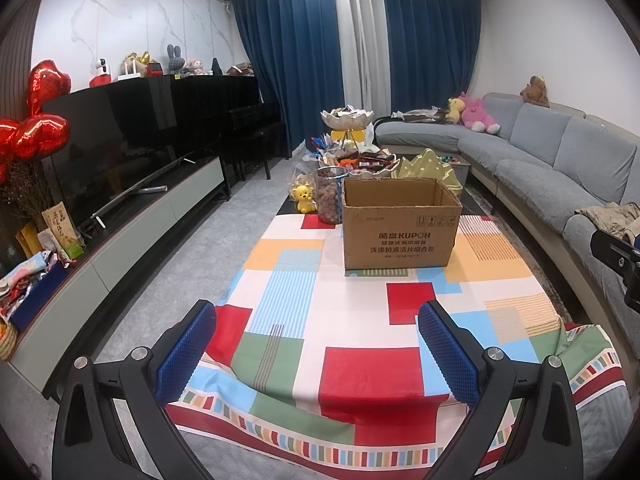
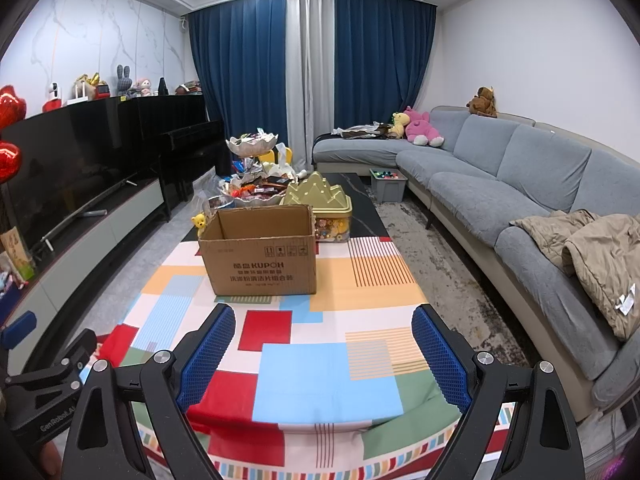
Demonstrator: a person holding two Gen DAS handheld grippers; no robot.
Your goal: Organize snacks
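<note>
- Left gripper (image 1: pixel 316 356): fingers spread wide, nothing between pads. Hovers above the near edge of the cloth (image 1: pixel 360 380), well short of the box (image 1: pixel 400 228).
- Right gripper (image 2: pixel 322 354): fingers also apart, holding nothing; same standoff from box.
- Box: open top, upright on cloth. Inside not visible, so fill level unknown.
- Snacks (image 2: pixel 256 192): heaped in tray behind box, w/ nut jar (image 1: pixel 329 196) at box's left rear and gold tin (image 2: pixel 320 204) at its right rear.
- Risk 1: reach goes over box; a low arm likely clips a flap, shifts or tips box.
- Risk 2: cloth hangs loose past the edge; a dragged finger may pull it, box incl.
- Risk 3: wrappers overlap, so a pinch may take several or slip.
</note>
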